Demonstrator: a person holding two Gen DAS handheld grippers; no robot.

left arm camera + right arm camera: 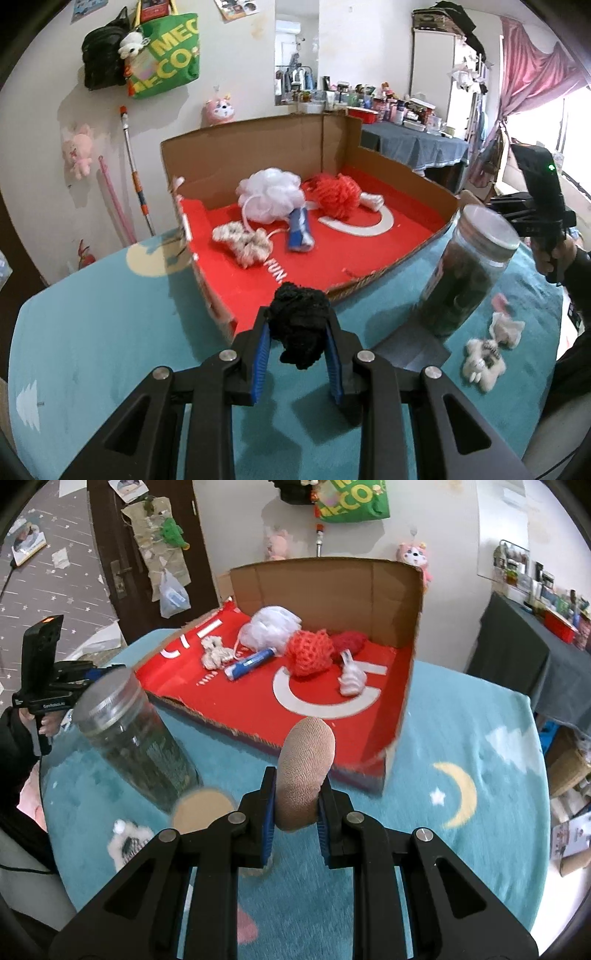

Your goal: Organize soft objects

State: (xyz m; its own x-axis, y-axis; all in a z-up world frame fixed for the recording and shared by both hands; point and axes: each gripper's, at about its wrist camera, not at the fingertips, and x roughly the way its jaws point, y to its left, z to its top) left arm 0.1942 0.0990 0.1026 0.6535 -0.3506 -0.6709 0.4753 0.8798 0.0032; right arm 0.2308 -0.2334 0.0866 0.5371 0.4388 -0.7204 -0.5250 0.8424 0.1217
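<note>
Your left gripper (297, 334) is pinched tight on a black knitted bundle (300, 325), its fingers closed against the yarn, just short of the near edge of the red-lined cardboard box (258, 295). Your right gripper (295, 805) is likewise clamped on a beige rolled sock (304, 771), held above the teal surface (461, 738) in front of the box's open side. Carry each piece well over the red floor before you let go; a release at the lip would probably let it roll back out. Aim for the bare red patch, apart from the white bath pouf (269, 194) and red mesh pouf (338, 195). Steer your right hand wide of the tall glass jar (136, 738), which looks easy to tip.
</note>
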